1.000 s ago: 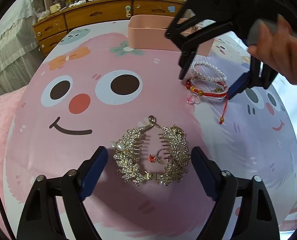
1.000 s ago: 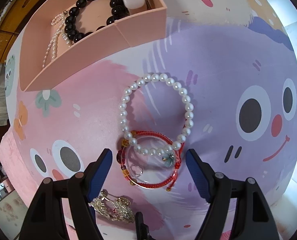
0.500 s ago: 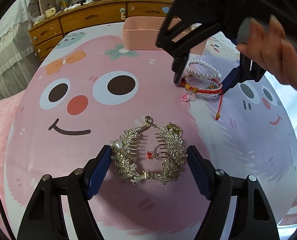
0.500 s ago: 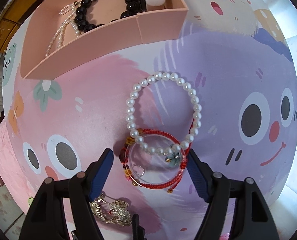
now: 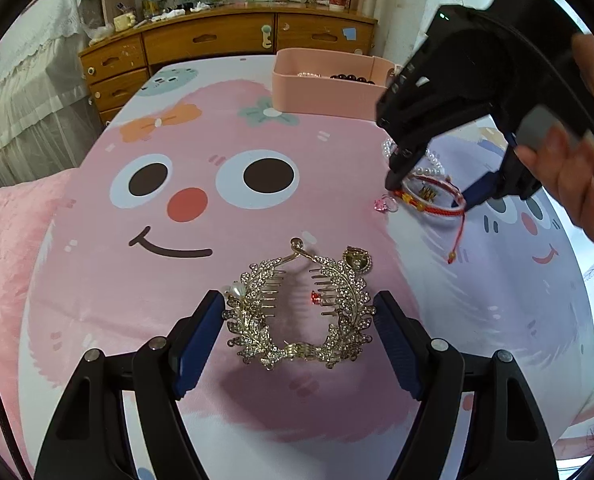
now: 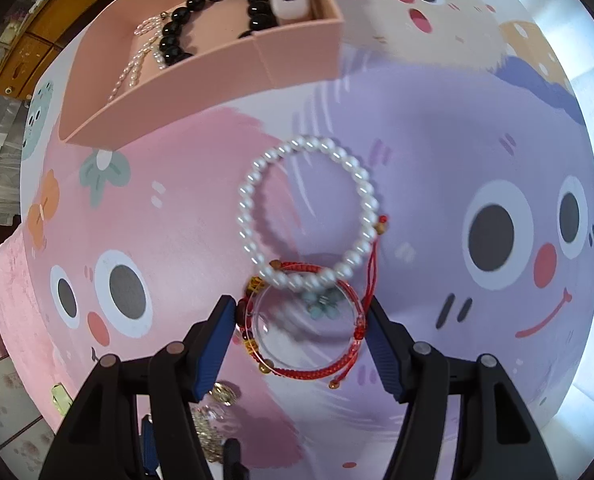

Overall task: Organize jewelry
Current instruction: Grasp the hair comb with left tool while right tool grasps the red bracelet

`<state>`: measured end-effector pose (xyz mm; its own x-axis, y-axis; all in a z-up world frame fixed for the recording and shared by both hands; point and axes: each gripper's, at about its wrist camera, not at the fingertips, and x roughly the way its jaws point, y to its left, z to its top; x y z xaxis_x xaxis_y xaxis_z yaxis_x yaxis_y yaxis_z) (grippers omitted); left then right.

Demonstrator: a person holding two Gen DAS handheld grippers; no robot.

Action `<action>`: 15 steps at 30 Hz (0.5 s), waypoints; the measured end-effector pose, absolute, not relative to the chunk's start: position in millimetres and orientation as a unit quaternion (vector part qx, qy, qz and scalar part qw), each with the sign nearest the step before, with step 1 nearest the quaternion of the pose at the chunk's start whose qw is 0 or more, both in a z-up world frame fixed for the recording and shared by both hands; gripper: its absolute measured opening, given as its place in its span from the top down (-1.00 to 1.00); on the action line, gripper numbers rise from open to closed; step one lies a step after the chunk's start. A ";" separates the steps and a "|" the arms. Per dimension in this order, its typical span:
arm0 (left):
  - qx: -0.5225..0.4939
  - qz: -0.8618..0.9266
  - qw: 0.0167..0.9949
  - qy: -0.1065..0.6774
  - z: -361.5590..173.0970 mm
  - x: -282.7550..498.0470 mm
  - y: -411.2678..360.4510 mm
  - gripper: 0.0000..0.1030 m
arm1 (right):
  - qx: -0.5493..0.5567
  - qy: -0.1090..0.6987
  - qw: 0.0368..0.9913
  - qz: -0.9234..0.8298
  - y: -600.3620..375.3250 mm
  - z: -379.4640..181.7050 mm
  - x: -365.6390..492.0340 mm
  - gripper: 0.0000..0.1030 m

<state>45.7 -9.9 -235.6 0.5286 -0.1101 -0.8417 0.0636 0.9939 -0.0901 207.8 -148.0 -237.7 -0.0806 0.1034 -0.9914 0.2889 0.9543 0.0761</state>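
**Two grippers poised over jewelry on a cartoon-print cloth**

The left gripper (image 5: 299, 320) sits low with jaws spread either side of a gold rhinestone leaf-shaped hair comb (image 5: 301, 312), the pads just beside it. The right gripper (image 6: 297, 340), also spread, brackets a red braided cord bracelet (image 6: 309, 364) overlapped by a white pearl bead bracelet (image 6: 309, 216); contact is blurred, so perhaps not touching. A small pink ring (image 5: 384, 204) lies beside them. Behind, a pink rectangular box (image 6: 297, 52) holds a black bead bracelet (image 6: 217, 20).
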 end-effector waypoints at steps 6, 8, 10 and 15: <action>-0.009 -0.049 0.878 0.476 -218.3 33.2 -15.2 -0.44 | 0.147 0.722 0.674 -0.053 -163.5 -222.7 183.5 -0.23; -0.006 -0.050 0.881 0.471 -208.9 30.4 -15.6 -0.44 | 0.157 0.719 0.676 -0.047 -168.9 -215.8 177.3 -0.23; -0.001 -0.049 0.884 0.465 -199.5 29.5 -16.1 -0.44 | 0.169 0.708 0.685 -0.039 -176.3 -207.0 171.5 -0.23; 0.011 -0.046 0.888 0.457 -175.1 30.4 -17.3 -0.45 | 0.148 0.671 0.726 -0.023 -188.1 -184.4 159.6 -0.23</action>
